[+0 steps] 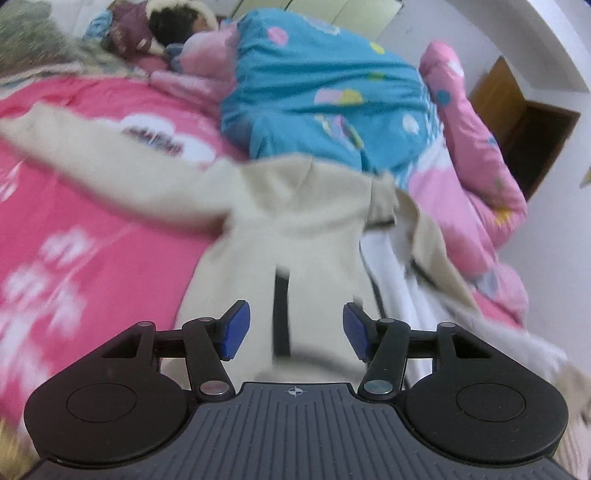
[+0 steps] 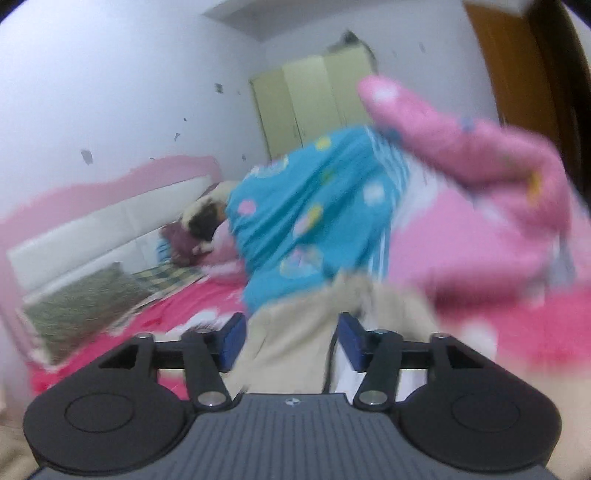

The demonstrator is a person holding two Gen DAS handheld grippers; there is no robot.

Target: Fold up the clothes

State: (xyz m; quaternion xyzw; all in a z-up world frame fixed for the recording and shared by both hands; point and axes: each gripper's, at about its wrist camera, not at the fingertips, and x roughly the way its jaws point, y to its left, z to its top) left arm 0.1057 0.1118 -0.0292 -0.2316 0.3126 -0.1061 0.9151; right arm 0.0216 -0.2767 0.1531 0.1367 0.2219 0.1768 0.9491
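A cream hooded jacket (image 1: 295, 229) lies spread on a pink bed, one sleeve (image 1: 92, 155) stretched to the left, its white lining (image 1: 391, 266) showing on the right. My left gripper (image 1: 295, 328) hovers open over the jacket's lower body, a dark strap (image 1: 281, 314) between its blue pads (image 1: 236, 328). In the right wrist view my right gripper (image 2: 291, 341) is open with cream jacket fabric (image 2: 291, 332) lying between the blue fingers (image 2: 347, 343); whether the pads touch it I cannot tell. Both views are motion-blurred.
A person (image 1: 177, 22) lies at the head of the bed under a blue patterned quilt (image 1: 317, 92) with a pink quilt (image 1: 476, 155) beside it. The pink bedsheet (image 1: 74, 240) extends left. A white headboard (image 2: 92, 229), a green wardrobe (image 2: 314, 99) and a wooden door (image 2: 517, 74) surround the bed.
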